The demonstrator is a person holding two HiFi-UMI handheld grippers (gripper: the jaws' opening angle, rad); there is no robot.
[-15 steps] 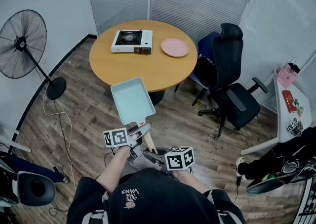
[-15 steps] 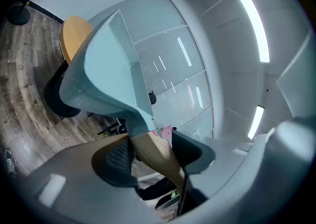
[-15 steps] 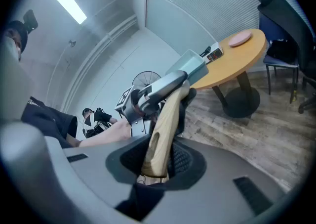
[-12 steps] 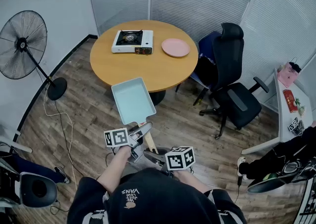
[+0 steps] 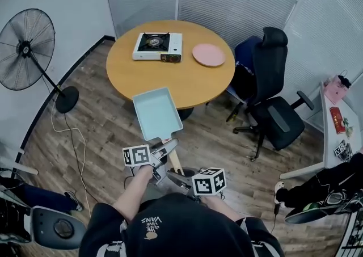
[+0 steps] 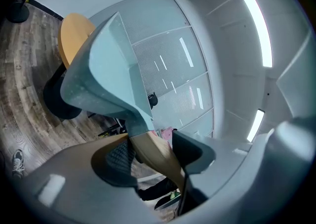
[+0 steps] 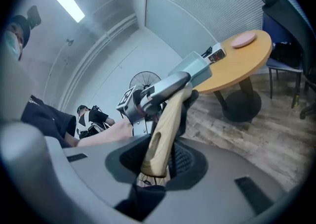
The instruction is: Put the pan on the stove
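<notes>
A light blue rectangular pan [image 5: 156, 113] with a wooden handle [image 5: 172, 158] is held in the air over the wood floor, short of the round table [image 5: 170, 83]. My left gripper [image 5: 163, 149] is shut on the handle close to the pan body. My right gripper [image 5: 174, 176] is shut on the handle's free end. The left gripper view shows the pan [image 6: 101, 67] tilted up with the handle [image 6: 155, 151] between the jaws. The right gripper view shows the handle [image 7: 165, 124] running away toward the left gripper [image 7: 148, 97]. A white portable gas stove [image 5: 157, 46] stands at the table's far left.
A pink plate [image 5: 209, 55] lies on the table right of the stove. A black office chair [image 5: 272, 100] stands right of the table and a floor fan [image 5: 26, 51] to the left, its cable on the floor. A second person sits at the right edge.
The head view has shifted a little, so the table and stove sit slightly further right. The pan stays held the same way in both grippers.
</notes>
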